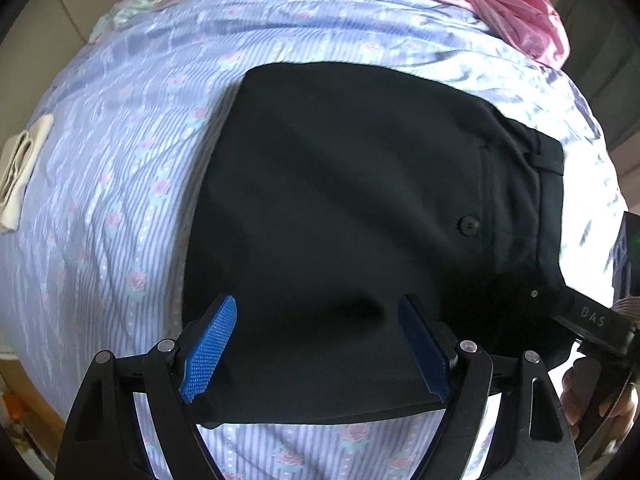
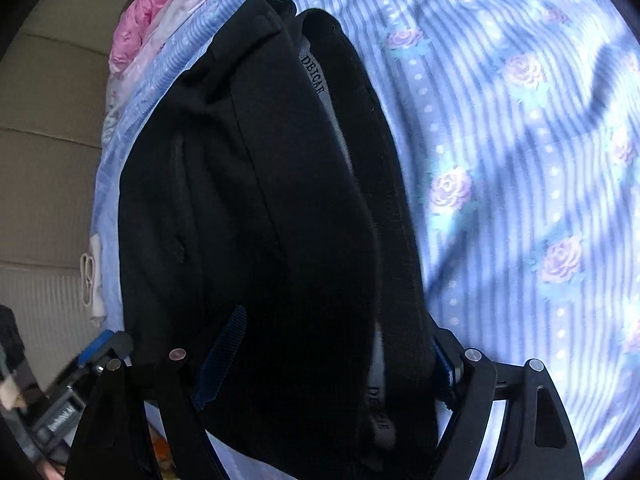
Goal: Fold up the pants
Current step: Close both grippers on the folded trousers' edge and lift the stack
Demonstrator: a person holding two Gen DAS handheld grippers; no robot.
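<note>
Your folded black cloth pants lie flat mid-bed on the blue striped rose sheet, and your left claw and right claw both hang wide open, gripping nothing, at six o'clock, probably ready to fold again.

Bedsheet, light blue stripes with pink rose print, wrinkled, fills most of both views. Pink quilt bunched at 1 o'clock in left view, at 11 o'clock in right view. White folded cloth on sheet edge at 9 o'clock. Beige wall beyond at 9 o'clock in right view.
</note>
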